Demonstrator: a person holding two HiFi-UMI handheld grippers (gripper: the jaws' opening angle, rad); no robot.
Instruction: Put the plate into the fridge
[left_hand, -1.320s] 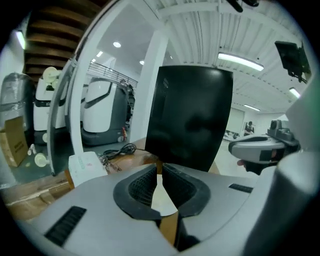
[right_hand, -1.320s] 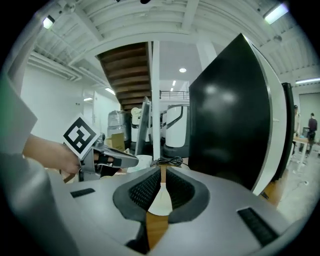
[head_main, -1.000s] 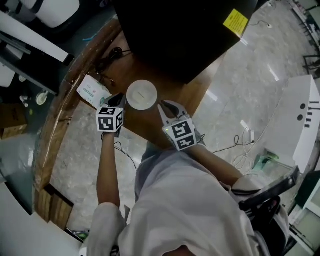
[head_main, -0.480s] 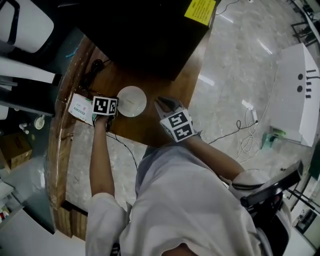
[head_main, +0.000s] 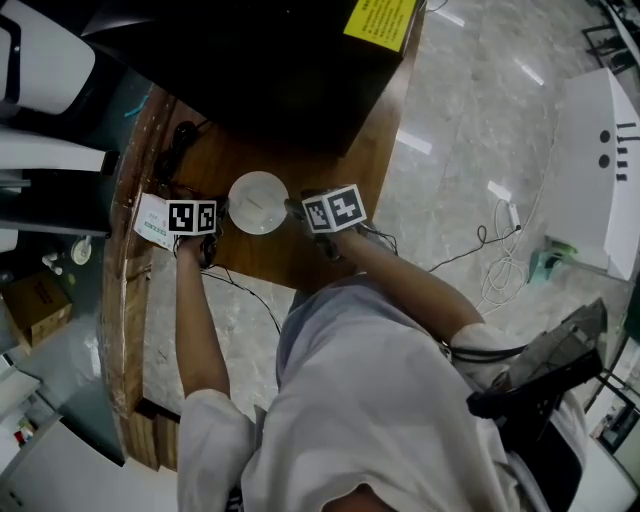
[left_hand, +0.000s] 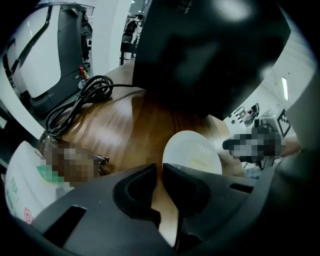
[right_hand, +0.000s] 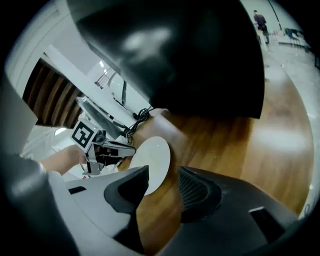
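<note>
A round white plate lies flat on the wooden table, in front of the black fridge. My left gripper is at the plate's left rim. In the left gripper view its jaws stand nearly together, with the plate just beyond the right jaw. My right gripper is at the plate's right rim. Its jaws are opening, and in the right gripper view the near edge of the plate shows in the wide gap, untouched by the pads.
A coiled black cable lies on the table to the left of the fridge. A white packet with green print lies by my left gripper. The table's curved edge runs close behind my right gripper; a white cord trails on the floor.
My right gripper has swung left to the plate's right rim and its jaws have come apart. The left gripper has stayed at the plate's left side.
</note>
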